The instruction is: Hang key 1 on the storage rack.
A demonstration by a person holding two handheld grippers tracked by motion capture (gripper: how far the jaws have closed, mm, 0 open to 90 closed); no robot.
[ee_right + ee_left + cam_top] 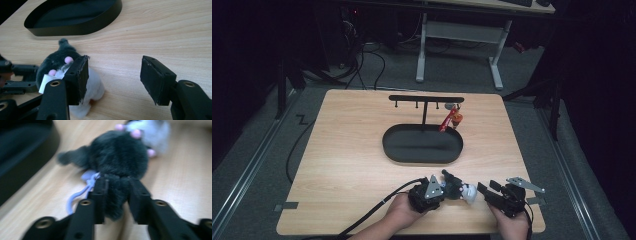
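Note:
A furry black and white plush toy (pixel 460 189) with pink paws lies near the table's front edge. My left gripper (pixel 447 187) is shut on its black fur (pixel 120 157), the jaws pinching a tuft between them (pixel 116 192). A lilac loop (pixel 75 197) trails from the toy onto the wood. My right gripper (pixel 486 190) stands open just right of the toy. In the right gripper view its left jaw sits in front of the white part (pixel 95 87), and bare wood shows between the jaws (pixel 113 72). The left gripper (pixel 17 75) shows at that view's left edge.
A black oval tray (pixel 384 145) lies mid-table, with a thin T-shaped hook rack (pixel 426 98) rising from it. A red and orange charm (pixel 450 120) hangs from a hook at the rack's right end. Bare wood lies left and right of the tray. The tray wall (pixel 75 30) is close behind the toy.

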